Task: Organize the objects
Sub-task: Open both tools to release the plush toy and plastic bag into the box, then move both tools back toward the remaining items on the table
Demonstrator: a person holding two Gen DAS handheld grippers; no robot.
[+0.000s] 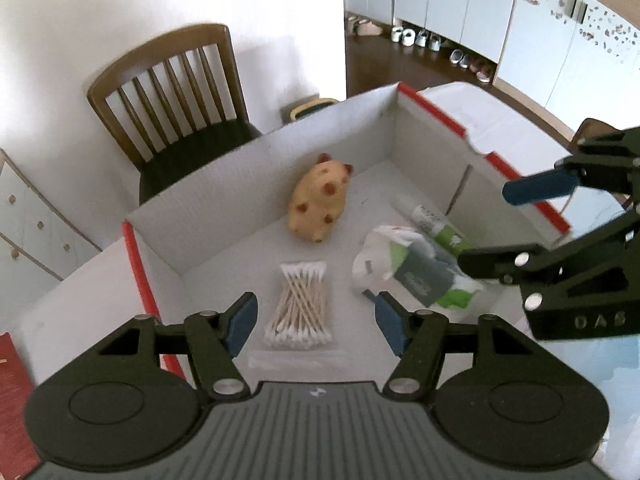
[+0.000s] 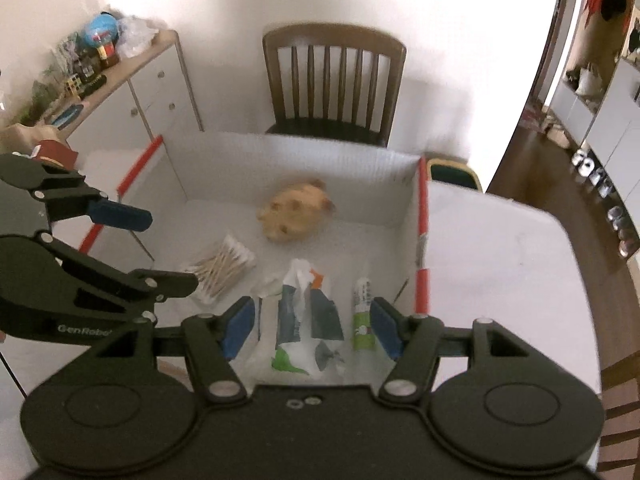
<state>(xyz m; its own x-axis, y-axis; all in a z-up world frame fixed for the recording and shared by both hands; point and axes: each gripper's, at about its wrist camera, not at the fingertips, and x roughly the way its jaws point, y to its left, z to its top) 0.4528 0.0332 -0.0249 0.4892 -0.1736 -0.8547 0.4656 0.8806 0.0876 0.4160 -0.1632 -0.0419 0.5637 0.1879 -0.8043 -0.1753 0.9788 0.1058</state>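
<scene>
An open white box with red edges (image 1: 224, 200) (image 2: 208, 168) holds a tan spotted pig figure (image 1: 318, 202) (image 2: 294, 214), a clear bag of cotton swabs (image 1: 300, 306) (image 2: 222, 266), a crumpled white, grey and green pouch (image 1: 416, 272) (image 2: 304, 324) and a small white and green tube (image 1: 438, 226) (image 2: 363, 314). My left gripper (image 1: 316, 322) (image 2: 168, 248) is open and empty above the swabs. My right gripper (image 2: 312, 326) (image 1: 492, 228) is open and empty above the pouch and tube.
The box lies on a white table (image 2: 500, 264) (image 1: 80, 292). A wooden chair (image 1: 176, 92) (image 2: 336, 84) stands behind it. A white cabinet with clutter (image 2: 132, 92) is at the left. A red item (image 1: 12, 392) lies at the table's left edge.
</scene>
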